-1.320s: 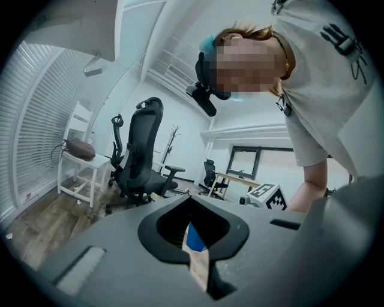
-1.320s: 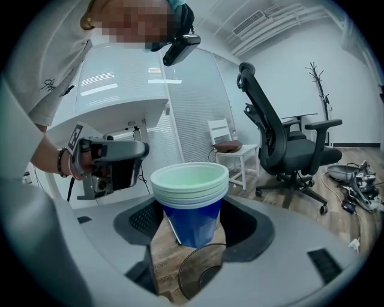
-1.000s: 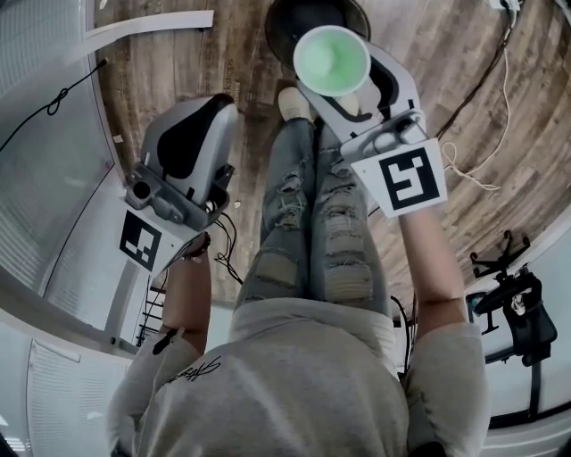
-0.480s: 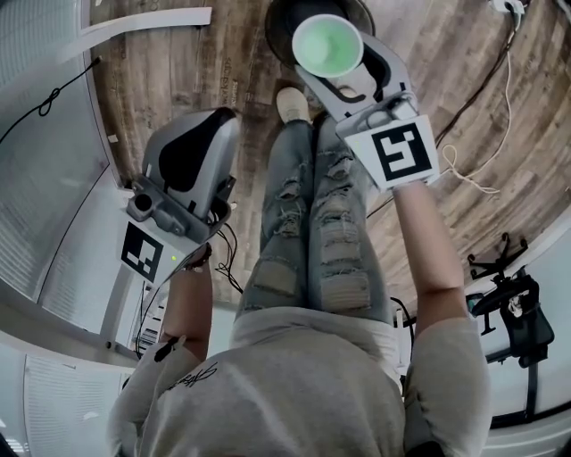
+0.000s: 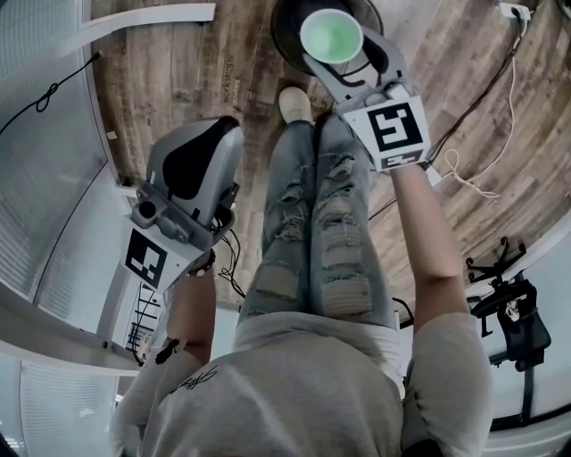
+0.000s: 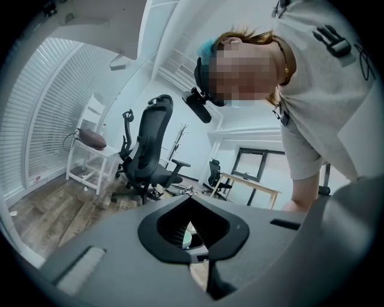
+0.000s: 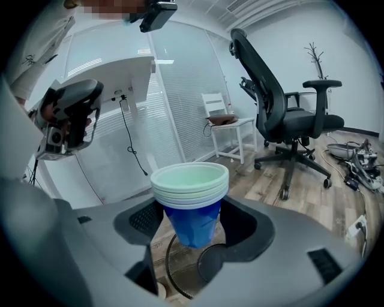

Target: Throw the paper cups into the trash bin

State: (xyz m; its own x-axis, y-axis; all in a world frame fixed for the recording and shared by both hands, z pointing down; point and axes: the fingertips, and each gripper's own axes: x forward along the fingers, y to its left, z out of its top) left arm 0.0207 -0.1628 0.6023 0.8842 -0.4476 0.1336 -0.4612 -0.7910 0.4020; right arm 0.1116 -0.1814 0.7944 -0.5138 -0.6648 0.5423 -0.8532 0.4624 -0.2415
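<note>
Blue paper cups (image 7: pixel 192 198), several nested with pale green insides, sit pinched between the right gripper's (image 7: pixel 193 219) jaws. Nothing shows inside the top cup. In the head view the stack hangs at 12 o'clock over the dark round trash bin (image 5: pixel 284 27). The left gripper (image 6: pixel 192 207), at 9 o'clock, has its jaws pressed together on nothing. A black-and-white square marker (image 5: pixel 395 127) faces up on the right gripper's cube.
</note>
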